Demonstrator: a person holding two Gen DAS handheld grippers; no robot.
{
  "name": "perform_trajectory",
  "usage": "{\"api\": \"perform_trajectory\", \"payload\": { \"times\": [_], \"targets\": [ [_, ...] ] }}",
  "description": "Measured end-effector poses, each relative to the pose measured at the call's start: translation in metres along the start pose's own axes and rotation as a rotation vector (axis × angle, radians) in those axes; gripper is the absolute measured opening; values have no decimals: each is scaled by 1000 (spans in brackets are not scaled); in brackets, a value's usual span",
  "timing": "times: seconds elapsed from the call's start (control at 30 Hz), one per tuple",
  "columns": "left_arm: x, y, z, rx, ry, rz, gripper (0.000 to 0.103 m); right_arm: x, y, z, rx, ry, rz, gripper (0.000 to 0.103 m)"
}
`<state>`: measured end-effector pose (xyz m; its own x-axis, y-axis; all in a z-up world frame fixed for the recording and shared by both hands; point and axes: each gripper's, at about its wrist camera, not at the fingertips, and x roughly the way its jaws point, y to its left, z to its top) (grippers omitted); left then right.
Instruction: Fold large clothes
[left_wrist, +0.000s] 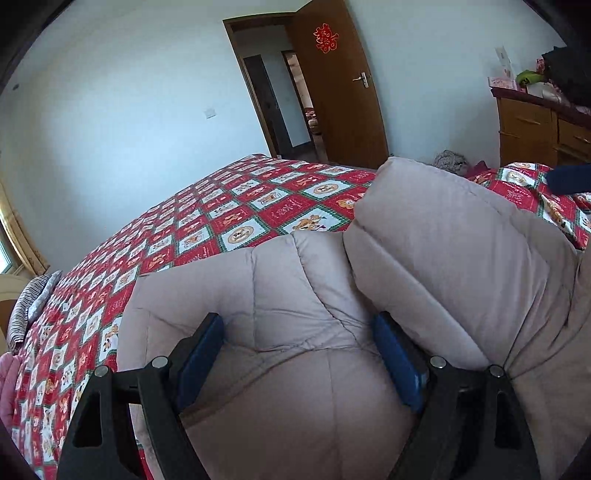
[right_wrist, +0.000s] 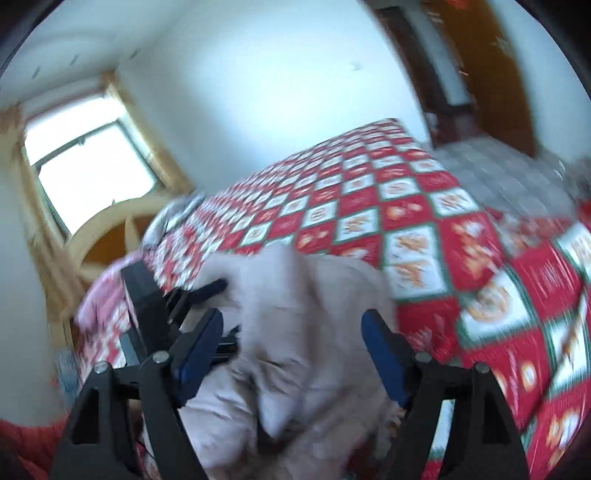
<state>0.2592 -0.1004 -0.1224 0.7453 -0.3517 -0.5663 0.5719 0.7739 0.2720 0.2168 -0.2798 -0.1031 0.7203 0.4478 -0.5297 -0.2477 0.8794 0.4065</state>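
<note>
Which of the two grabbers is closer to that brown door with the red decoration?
Probably left, though it is hard to judge. The left gripper sits over the beige padded coat, facing the door across the bed. The right gripper sees the door only at its blurred edge.

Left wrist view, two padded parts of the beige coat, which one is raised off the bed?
The right-hand sleeve-like roll stands raised; the flatter panel lies low between the left gripper fingers.

The left gripper hangs with its blue-padded jaws spread wide over a beige quilted coat that fills the space between them. A thick fold of the coat rises just beyond the right-side pad. Ahead, a red patterned bedspread stretches toward an open wooden door.
</note>
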Motion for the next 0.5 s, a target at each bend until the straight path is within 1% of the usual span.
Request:
{"api": "perform_trajectory", "payload": {
  "times": [0.03, 0.07, 0.1, 0.17, 0.2, 0.3, 0.37, 0.43, 0.5],
  "targets": [
    [-1, 1, 0, -4, 0, -2, 83, 20, 9, -1, -54, 59, -39, 48],
    [-1, 2, -1, -9, 1, -3, 83, 31, 10, -4, -70, 102, -46, 22],
    [-1, 3, -1, -14, 2, -3, 83, 43, 9, -8, -72, 135, -56, 22],
    [-3, 9, -3, -40, -2, -16, 84, 54, 1, -14, -61, 151, -119, 18],
    [-5, 12, -4, -60, -9, -34, 84, 56, -5, -19, -24, 150, -147, 18],
    [-10, 22, -7, -117, -32, -53, 87, 63, -15, -41, 58, 165, -175, 17],
    [-14, 29, -10, -162, -52, -44, 90, 64, -11, -55, 57, 139, -212, 14],
    [-14, 38, -13, -221, -57, -23, 92, 63, -9, -66, 98, 105, -228, 14],
    [-9, 44, -13, -261, -40, -41, 92, 63, -9, -70, 117, 84, -232, 14]
  ]
}}
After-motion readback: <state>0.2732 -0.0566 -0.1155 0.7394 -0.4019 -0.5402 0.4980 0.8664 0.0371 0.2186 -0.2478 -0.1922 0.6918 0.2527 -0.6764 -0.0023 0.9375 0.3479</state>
